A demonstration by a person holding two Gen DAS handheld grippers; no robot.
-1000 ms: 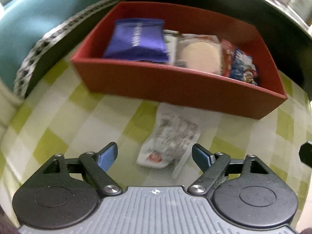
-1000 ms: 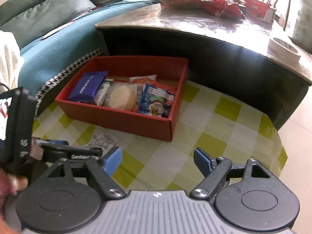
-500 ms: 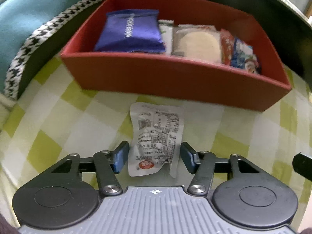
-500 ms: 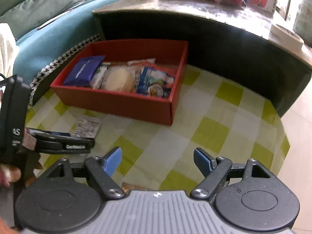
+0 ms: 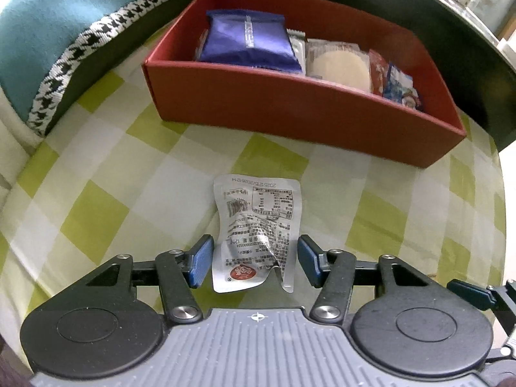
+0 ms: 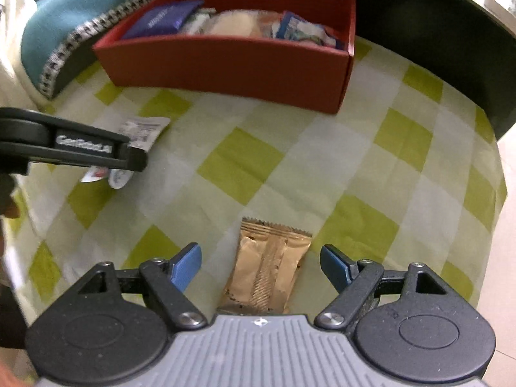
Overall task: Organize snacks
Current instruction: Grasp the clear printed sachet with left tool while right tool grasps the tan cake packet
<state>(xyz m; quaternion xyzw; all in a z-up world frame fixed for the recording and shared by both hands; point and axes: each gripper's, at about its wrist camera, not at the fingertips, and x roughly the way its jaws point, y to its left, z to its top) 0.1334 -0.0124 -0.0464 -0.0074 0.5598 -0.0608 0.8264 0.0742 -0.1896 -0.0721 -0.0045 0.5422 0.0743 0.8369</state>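
A red box (image 5: 290, 119) holds a purple packet (image 5: 246, 43), a round cracker pack (image 5: 338, 64) and several small snacks. A silver sachet (image 5: 258, 235) lies on the checked cloth between the pads of my left gripper (image 5: 255, 262), which is open with small gaps on both sides. In the right wrist view the red box (image 6: 232, 64) is ahead, and a gold-brown snack bar (image 6: 267, 277) lies between the pads of my open right gripper (image 6: 262, 266). The left gripper's body covers part of the sachet (image 6: 142, 130) there.
The green and white checked cloth (image 5: 96, 193) covers a low surface. A teal cushion with houndstooth trim (image 5: 58, 42) lies at the left. A dark table edge (image 6: 451, 16) runs behind the box. The cloth drops away at the right edge (image 6: 496, 193).
My left gripper has lowered over the silver sachet and narrowed around it. My right gripper has moved down and forward, so the gold-brown bar now lies between its fingers.
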